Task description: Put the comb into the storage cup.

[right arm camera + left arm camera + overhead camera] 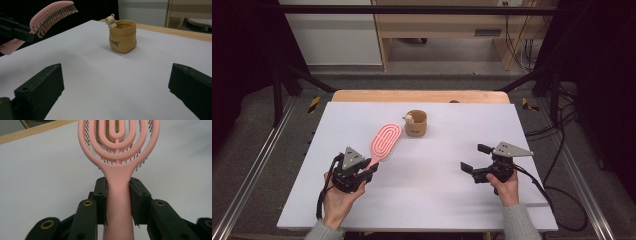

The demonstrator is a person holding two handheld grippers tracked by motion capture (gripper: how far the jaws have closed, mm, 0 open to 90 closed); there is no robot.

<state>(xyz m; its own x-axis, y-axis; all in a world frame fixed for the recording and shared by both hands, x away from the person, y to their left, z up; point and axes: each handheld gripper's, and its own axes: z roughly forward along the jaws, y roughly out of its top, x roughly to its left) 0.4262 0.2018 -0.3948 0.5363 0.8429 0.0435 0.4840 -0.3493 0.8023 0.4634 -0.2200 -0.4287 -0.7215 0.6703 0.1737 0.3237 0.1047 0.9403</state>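
My left gripper [368,170] is shut on the handle of a pink hairbrush [385,140], whose oval head points up and away toward the cup. In the left gripper view both pads clamp the handle of the hairbrush [117,195]. From the right gripper view the hairbrush [51,15] hangs in the air at the upper left, bristles down. A tan bag-shaped cup [416,123] with a small bear figure on its rim stands on the white board, upright; the cup [123,36] is ahead of my right gripper [476,158], which stands wide open with nothing between its jaws.
The white board [422,200] covers a wooden table whose far edge [419,95] shows behind it. Metal rails run along both sides, and cables lie on the floor at the right.
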